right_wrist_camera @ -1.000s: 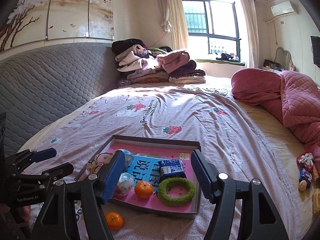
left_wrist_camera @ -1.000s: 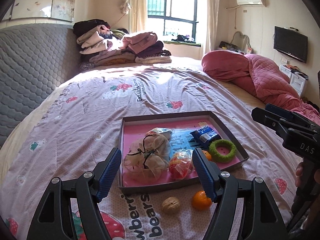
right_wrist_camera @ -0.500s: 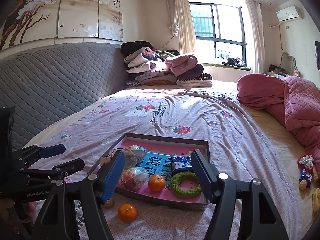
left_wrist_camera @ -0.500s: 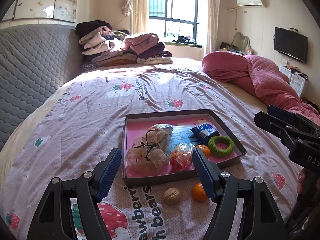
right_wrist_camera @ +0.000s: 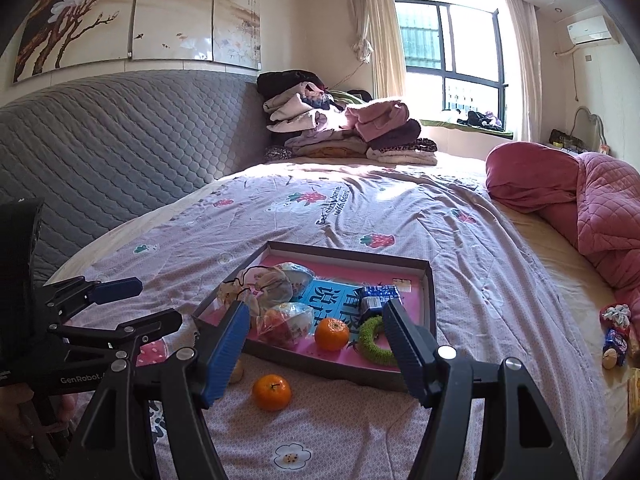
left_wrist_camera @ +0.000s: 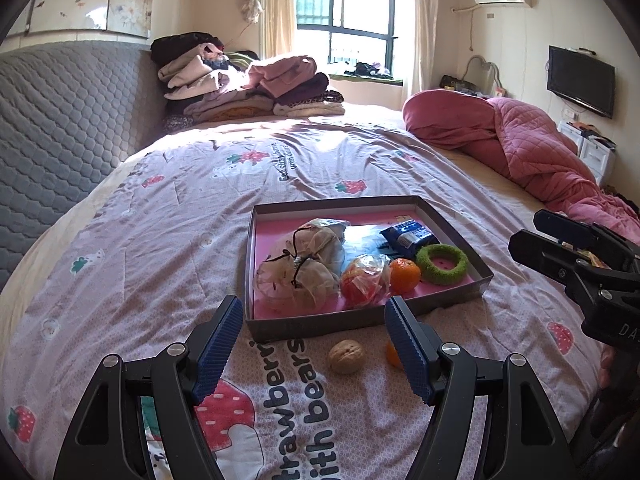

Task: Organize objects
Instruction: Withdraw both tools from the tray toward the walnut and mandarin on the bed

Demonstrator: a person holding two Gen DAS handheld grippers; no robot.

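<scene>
Fingers of the left gripper [left_wrist_camera: 314,350] and right gripper [right_wrist_camera: 316,350] are spread, holding nothing. The loose orange tangerine [right_wrist_camera: 271,391] lies outside the shallow grey box [right_wrist_camera: 431,280], at seven o'clock of the right gripper's gap, likely nearer it; round, no long axis.

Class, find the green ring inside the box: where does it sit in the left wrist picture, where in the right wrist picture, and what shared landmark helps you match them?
Left wrist view: green ring in the box's near right corner.
Right wrist view: green ring low centre, partly behind the right finger.
Shared landmark: the tangerine in the box, directly left of it.
</scene>
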